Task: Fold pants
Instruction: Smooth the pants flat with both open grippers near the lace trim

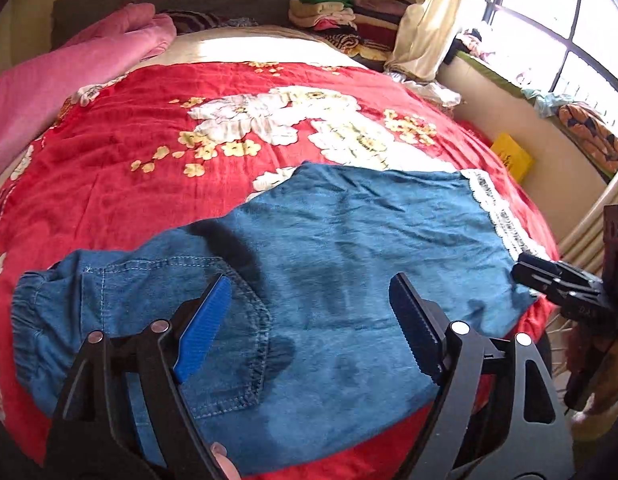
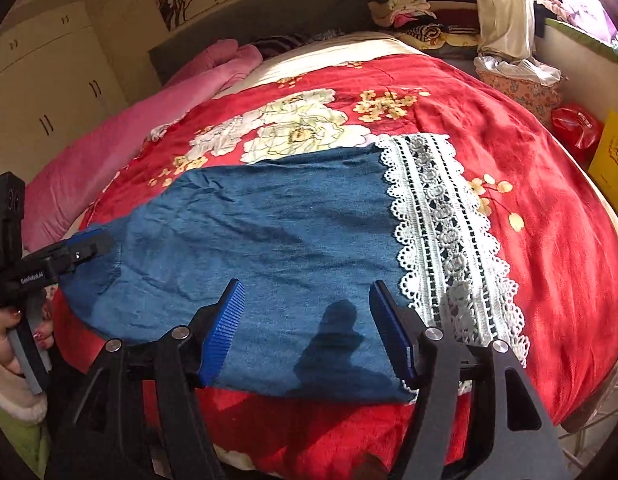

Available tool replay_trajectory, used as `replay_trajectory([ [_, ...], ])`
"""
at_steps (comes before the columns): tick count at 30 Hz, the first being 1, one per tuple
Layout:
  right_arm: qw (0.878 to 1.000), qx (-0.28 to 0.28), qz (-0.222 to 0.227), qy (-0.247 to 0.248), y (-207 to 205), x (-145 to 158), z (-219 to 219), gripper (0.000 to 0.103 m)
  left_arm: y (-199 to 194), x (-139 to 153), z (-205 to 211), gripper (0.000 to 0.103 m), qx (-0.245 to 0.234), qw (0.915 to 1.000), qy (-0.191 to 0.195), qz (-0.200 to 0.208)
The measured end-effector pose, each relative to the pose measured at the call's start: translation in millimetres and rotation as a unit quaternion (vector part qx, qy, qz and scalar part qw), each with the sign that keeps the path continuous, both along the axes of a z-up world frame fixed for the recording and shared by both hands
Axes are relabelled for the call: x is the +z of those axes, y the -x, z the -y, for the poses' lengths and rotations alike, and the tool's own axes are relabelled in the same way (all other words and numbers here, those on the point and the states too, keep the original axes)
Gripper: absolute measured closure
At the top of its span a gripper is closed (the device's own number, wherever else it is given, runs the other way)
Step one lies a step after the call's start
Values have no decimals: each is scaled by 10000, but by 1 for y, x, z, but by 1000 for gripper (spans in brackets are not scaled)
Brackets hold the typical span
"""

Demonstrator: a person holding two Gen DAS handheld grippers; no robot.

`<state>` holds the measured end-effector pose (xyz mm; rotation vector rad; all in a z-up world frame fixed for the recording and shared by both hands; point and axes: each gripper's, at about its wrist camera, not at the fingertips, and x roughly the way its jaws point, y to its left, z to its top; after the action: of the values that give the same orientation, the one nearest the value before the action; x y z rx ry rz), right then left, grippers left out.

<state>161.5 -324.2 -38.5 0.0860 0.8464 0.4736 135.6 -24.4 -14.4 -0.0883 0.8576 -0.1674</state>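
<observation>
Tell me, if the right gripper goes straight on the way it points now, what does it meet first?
Most likely the denim pants lying on the red bedspread. The open right gripper points down at the blue cloth just left of the white lace hem; depth is unclear.

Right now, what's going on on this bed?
A person holding a claw in each hand is folding denim pants with a lace hem on a red floral bedspread. The pants lie flat, apparently folded once. Both the left claw and the right claw hover open above the fabric, gripping nothing.
</observation>
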Motion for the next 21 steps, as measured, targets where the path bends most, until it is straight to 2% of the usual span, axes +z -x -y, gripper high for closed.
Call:
replay_trajectory([
  [3,9994,-239,-254,-89,-11,-11,13,39,-5,-17,-20,24,364,9988,-202,-261],
  [5,9990,-276,-307,-153,-13,-16,18,39,-4,-28,-40,23,544,9977,-73,-397],
  [8,9991,-282,-290,-120,-13,-20,17,39,-2,-36,-53,23,529,9977,149,-392],
  [13,9995,-257,-189,-6,-11,-21,13,38,-2,-42,-48,23,467,9985,-38,-293],
  [15,9994,-294,-164,-127,-6,-15,17,38,1,-39,-44,22,462,9985,-141,-264],
  [17,9983,-409,-2,-410,4,-4,27,32,7,-29,-34,13,257,9991,-223,-260],
  [18,9975,-485,78,-511,10,0,33,28,10,-22,-27,11,99,9996,-181,-200],
  [21,9952,-698,187,-664,24,12,51,26,17,-3,-4,11,-243,9994,-228,-21],
])
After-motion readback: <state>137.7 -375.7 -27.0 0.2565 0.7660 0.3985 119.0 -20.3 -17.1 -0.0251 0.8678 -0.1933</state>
